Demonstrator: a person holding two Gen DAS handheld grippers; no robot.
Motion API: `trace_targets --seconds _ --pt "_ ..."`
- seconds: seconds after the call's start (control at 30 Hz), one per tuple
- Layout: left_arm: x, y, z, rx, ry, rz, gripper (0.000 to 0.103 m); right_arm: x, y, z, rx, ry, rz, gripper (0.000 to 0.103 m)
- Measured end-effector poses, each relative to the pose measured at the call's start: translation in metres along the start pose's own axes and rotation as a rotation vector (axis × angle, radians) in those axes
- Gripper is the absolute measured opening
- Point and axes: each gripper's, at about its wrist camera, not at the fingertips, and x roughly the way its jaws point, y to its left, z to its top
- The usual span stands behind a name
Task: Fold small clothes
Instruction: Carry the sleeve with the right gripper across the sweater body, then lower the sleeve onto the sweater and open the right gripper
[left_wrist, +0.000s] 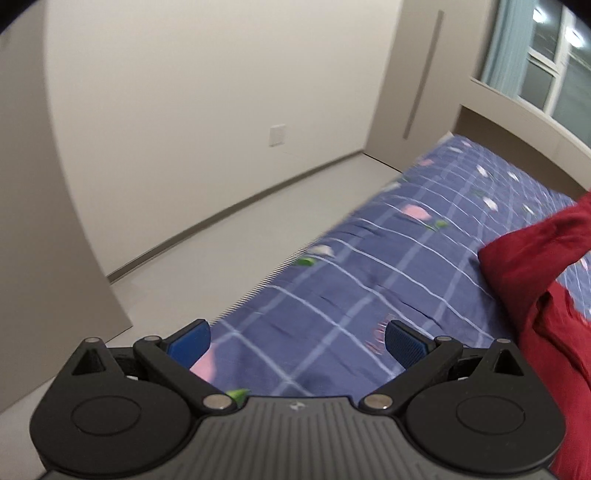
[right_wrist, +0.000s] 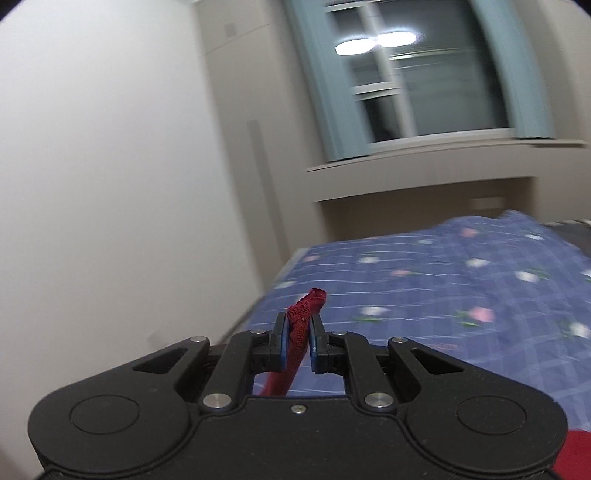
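the right gripper (right_wrist: 298, 341) is clenched on a bunched edge of the red garment (right_wrist: 306, 306); a lacy tip of the cloth sticks up past the blue pads, and the rest runs down between the fingers toward the near side. more of the same red cloth shows at the near right corner of that view.

the left gripper (left_wrist: 297, 343) stands released, jaws wide apart with nothing between the blue pads (left_wrist: 400, 341). it hangs over the near left part of the bed, close to the mattress edge.

in the left wrist view the red garment (left_wrist: 535, 280) lies at the right, partly lifted off the blue checked bedsheet (left_wrist: 369, 266), with one flap raised toward the far right. the sheet left of it is bare and flat up to the bed's left edge (left_wrist: 280, 273), which runs diagonally from near left to far right. beyond that edge is open pale floor (left_wrist: 207, 251) up to the white wall (left_wrist: 207, 92). at the far end stand a window (right_wrist: 424, 81) with curtains and a ledge below it.
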Motion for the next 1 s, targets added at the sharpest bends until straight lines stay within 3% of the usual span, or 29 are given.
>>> trace_targets --seconds 0.27,0.47,1.0 --pt "0.003 -0.063 -0.003 0.116 0.017 -0.045 0.103 -0.031 -0.105 -0.077 0.097 0.008 -0.216 0.012" --pt "0.009 -0.111 -0.010 0.200 0.022 -0.091 0.103 -0.032 -0.157 -0.132 0.180 0.078 -0.306 0.012" --pt "0.073 -0.242 0.020 0.415 -0.069 -0.195 0.103 -0.086 -0.193 -0.190 0.268 0.117 -0.388 0.012"
